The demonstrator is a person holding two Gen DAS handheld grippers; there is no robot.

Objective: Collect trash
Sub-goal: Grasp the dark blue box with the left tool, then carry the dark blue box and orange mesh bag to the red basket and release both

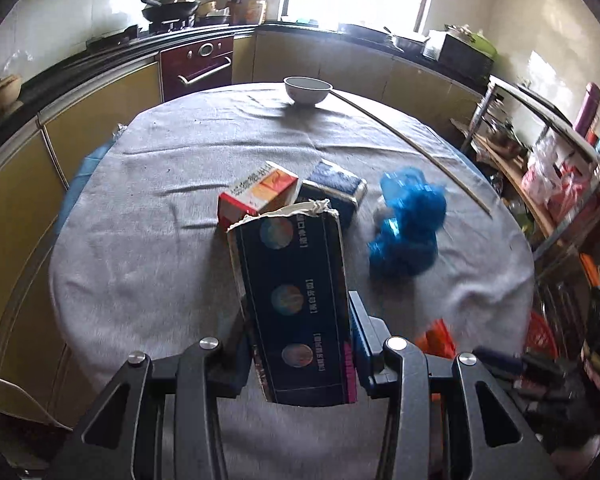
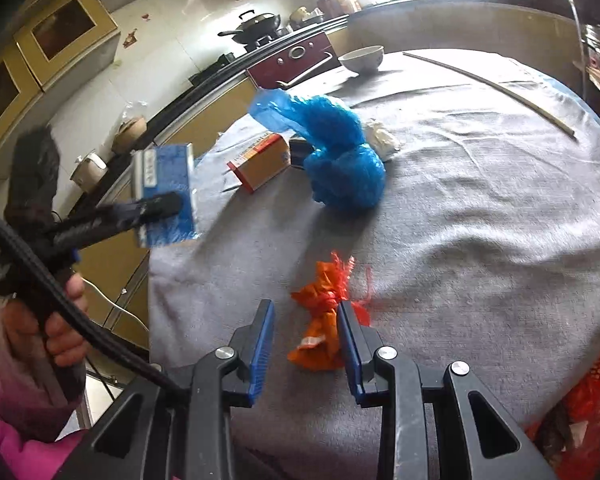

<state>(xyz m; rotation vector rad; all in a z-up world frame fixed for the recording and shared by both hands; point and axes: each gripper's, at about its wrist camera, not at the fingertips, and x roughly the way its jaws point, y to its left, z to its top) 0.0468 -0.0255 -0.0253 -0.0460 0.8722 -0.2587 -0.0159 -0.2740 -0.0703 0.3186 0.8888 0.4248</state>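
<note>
**Dark Carton Lifted Over Grey-Clothed Table**

From the left, the left gripper [image 1: 300,356] was clamped on a long dark cardboard carton [image 1: 296,300], its far end torn ragged, held above the round table [image 1: 160,200] under a wrinkled grey cloth. Beyond lay an orange-and-red box [image 1: 260,194], a navy packet [image 1: 334,190], then a crumpled blue plastic bag [image 1: 408,228]. Only the right wrist view showed the orange wrapper [image 2: 320,320], glossy and twisted, standing between the pads of the right gripper [image 2: 306,344], whose jaws looked closed; its grip was unclear. That view also showed a white wad [image 2: 382,138] beside the bag.
</note>
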